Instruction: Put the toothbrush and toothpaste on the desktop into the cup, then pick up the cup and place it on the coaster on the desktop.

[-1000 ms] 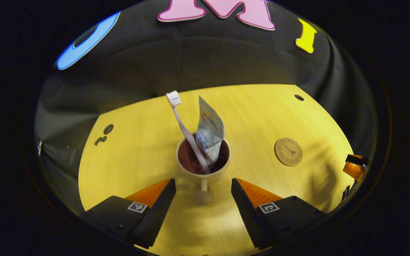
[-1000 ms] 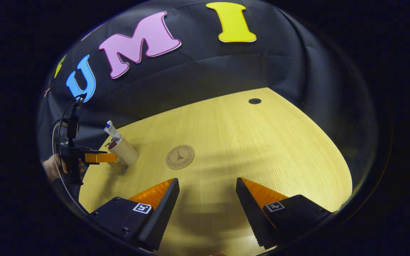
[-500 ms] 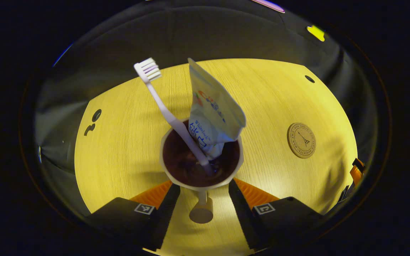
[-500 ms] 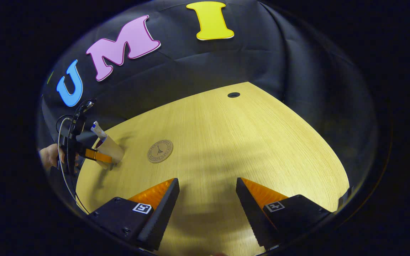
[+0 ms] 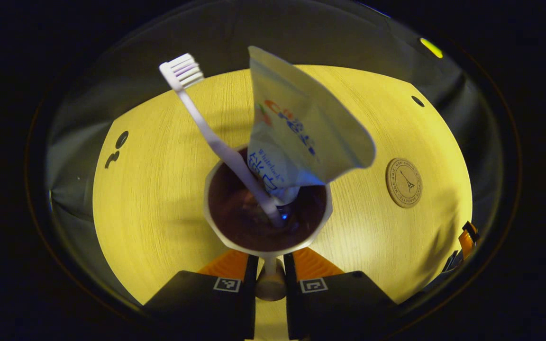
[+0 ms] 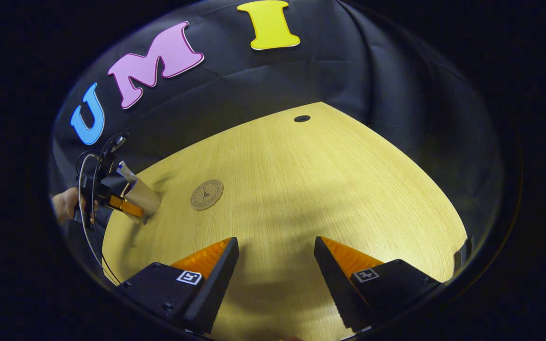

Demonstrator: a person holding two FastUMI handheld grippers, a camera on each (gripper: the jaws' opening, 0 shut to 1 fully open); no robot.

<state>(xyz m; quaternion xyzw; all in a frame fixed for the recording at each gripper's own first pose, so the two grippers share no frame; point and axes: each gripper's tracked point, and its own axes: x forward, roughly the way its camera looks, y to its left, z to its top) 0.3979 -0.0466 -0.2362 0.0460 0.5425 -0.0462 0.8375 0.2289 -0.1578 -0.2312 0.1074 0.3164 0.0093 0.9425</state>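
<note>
Brush [image 5: 197, 118] & paste [image 5: 301, 132] in cup [image 5: 216, 227]; my left gripper [image 5: 269, 279] clamps its handle [image 5: 269, 284]. Right gripper [image 6: 277, 279] apart, idle. Left: move to coaster [image 5: 404, 183].

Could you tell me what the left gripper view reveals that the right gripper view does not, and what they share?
Left gripper view: the cup's dark inside, the toothbrush and toothpaste standing in it, and the left gripper closed on its handle.
Right gripper view: the open right gripper above bare desktop, and a hand holding the other gripper.
Both: cup, coaster, desktop.
</note>
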